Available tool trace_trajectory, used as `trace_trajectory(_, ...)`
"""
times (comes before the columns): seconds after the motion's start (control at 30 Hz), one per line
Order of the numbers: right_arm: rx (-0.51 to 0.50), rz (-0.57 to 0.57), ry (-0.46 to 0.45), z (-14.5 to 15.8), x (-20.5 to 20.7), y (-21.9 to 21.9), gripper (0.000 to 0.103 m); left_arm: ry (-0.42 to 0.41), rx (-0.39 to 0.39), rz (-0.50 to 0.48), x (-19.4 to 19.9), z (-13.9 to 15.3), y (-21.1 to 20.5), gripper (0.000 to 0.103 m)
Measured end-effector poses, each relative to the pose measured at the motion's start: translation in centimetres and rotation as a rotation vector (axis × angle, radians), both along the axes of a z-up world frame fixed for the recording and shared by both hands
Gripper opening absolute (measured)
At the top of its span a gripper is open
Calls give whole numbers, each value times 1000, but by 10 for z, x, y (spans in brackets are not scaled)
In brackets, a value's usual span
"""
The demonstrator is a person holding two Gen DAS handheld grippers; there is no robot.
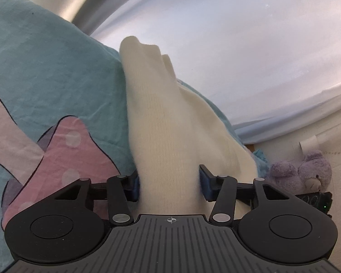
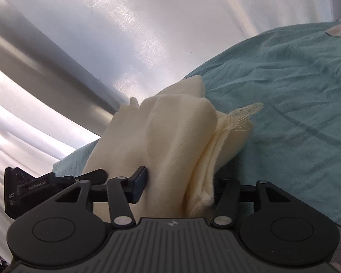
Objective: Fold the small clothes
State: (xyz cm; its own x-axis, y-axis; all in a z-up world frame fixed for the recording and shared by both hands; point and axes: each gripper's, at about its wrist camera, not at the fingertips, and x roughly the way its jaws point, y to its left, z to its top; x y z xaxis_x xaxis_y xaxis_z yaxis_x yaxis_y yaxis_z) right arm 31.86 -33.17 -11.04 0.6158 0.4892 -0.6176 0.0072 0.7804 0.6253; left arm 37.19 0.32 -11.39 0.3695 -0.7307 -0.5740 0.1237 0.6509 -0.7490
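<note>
The left claw [image 1: 169, 183] has its blue pads [image 1: 204, 185] set against both sides of a cream-white knitted garment [image 1: 161, 118], pinching a gathered band of it. From there the cloth runs forward and away over a teal bedsheet printed with pink spotted mushroom shapes [image 1: 45, 79]. The right claw [image 2: 178, 184] pinches the same cream cloth [image 2: 168, 136]: one blue pad [image 2: 139, 184] presses its flat side, while the far pad is hidden behind a stack of several folded layers. A frayed, thready edge [image 2: 243, 116] sticks out beyond those layers toward the teal sheet [image 2: 295, 91].

Judging by the stacked layers, at least one fold looks already made, yet the garment is bunched and partly raised off the bed rather than lying flat. What seems left is to bring the held ends together or lay them down, smooth the bundle and let go. A purple plush bear [image 1: 304, 170] sits well apart, beyond the bed's edge.
</note>
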Motion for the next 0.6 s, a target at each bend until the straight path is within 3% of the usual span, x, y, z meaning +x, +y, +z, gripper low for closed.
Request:
trace_trajectory(0.1,-78,18,-26,13,-3,12,34,-11,12,18,-6,7,1,43)
trace_trajectory(0.2,-112,38,-59,30,-8,23,32,-42,5,15,-13,24,5,39)
trace_trajectory(0.33,-103,91,-121,53,-15,41,31,-126,48,16,-29,55,16,39)
trace_trajectory(0.43,-71,133,-154,64,-17,55,31,-145,91,46,-42,74,38,39)
trace_trajectory(0.53,1,176,-153,64,-23,68,32,-176,168,62,-60,86,59,43)
trace_trajectory(0.6,2,207,-134,57,-27,76,39,-175,289,83,-68,85,66,56)
